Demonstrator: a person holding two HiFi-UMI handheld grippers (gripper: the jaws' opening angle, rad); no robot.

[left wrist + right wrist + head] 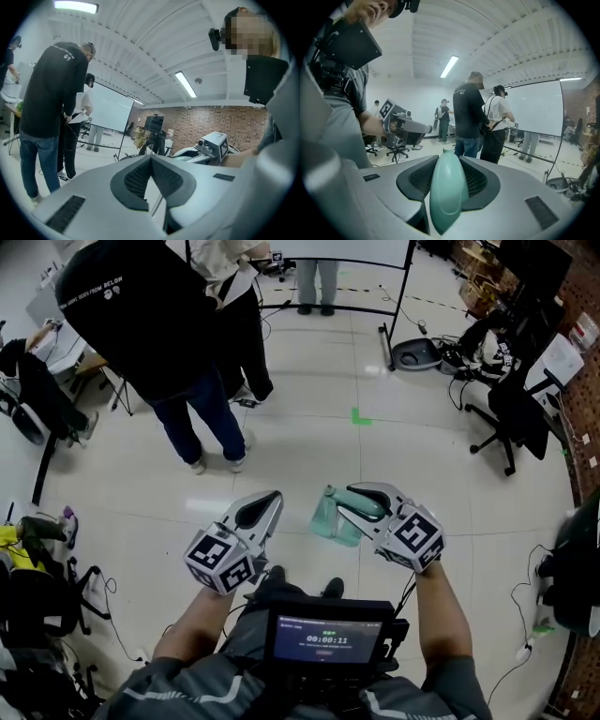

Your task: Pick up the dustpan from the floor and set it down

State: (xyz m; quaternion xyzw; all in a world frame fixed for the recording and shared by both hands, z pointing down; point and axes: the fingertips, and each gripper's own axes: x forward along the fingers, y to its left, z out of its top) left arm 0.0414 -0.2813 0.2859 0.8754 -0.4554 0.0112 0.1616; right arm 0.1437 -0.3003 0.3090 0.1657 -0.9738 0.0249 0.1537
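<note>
White tile floor (309, 456), green tape mark (360, 417), brick wall (225, 124), teal dustpan (331, 518) gripped

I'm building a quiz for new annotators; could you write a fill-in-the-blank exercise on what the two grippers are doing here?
1. The right hand-held gripper is shut on the dustpan, gripping its ____.
2. The left hand-held gripper is shut and holds ____.
3. The dustpan is pale ____.
Missing words: handle; nothing; green.
</note>
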